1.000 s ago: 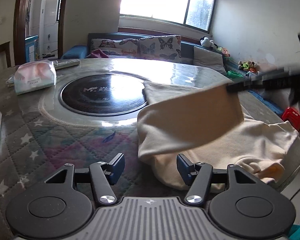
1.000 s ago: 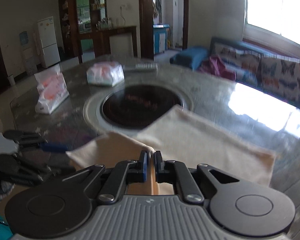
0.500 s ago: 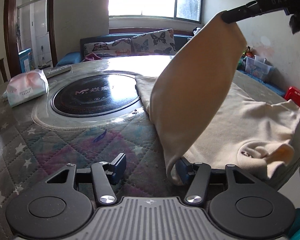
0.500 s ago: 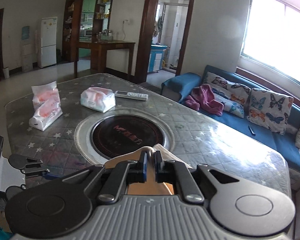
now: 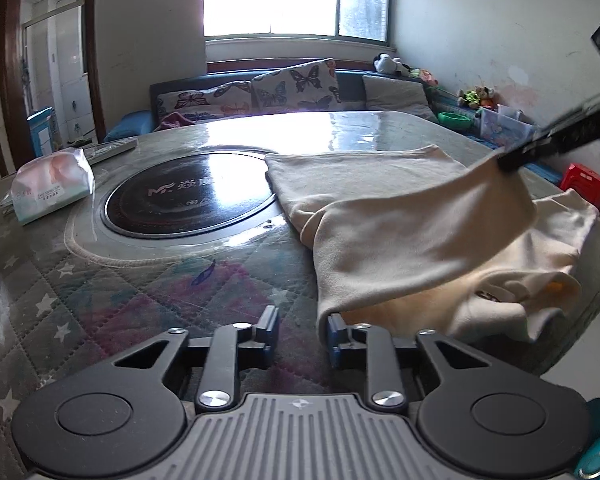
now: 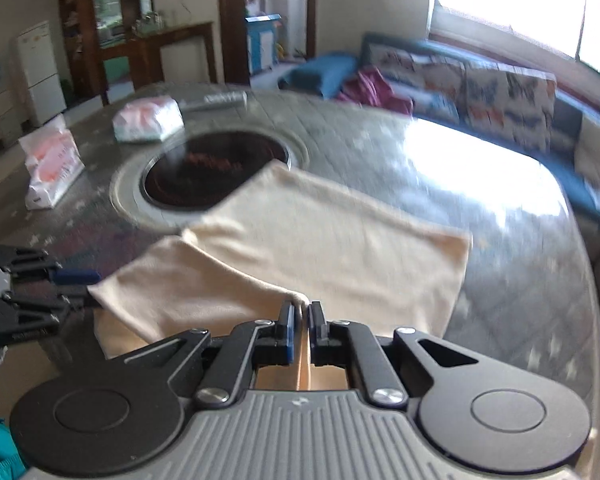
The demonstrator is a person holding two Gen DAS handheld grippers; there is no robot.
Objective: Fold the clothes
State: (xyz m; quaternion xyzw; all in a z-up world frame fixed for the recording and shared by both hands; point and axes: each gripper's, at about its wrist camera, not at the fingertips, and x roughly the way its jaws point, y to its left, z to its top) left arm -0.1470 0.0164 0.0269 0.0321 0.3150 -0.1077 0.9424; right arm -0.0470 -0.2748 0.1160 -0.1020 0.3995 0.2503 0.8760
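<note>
You are working a soft, cream garment [image 5: 380, 184] lying across the quilted, star-printed table [image 5: 148, 276], beside its glossy black round inset [image 5: 188, 196]. Your right gripper [image 6: 304, 316] is pinching a raised fold of it tight. Your left gripper [image 5: 302, 330] is closing, the cloth's lower corner brushing one pad.

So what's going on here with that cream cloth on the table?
A person is folding a cream-coloured cotton garment on the quilted star-patterned table with two handheld grippers. The right gripper has its jaws shut on one edge, lifting that part over the rest. The left gripper sits at the lower corner, jaws closing, with the cloth edge at one pad and not yet pinched.
</note>
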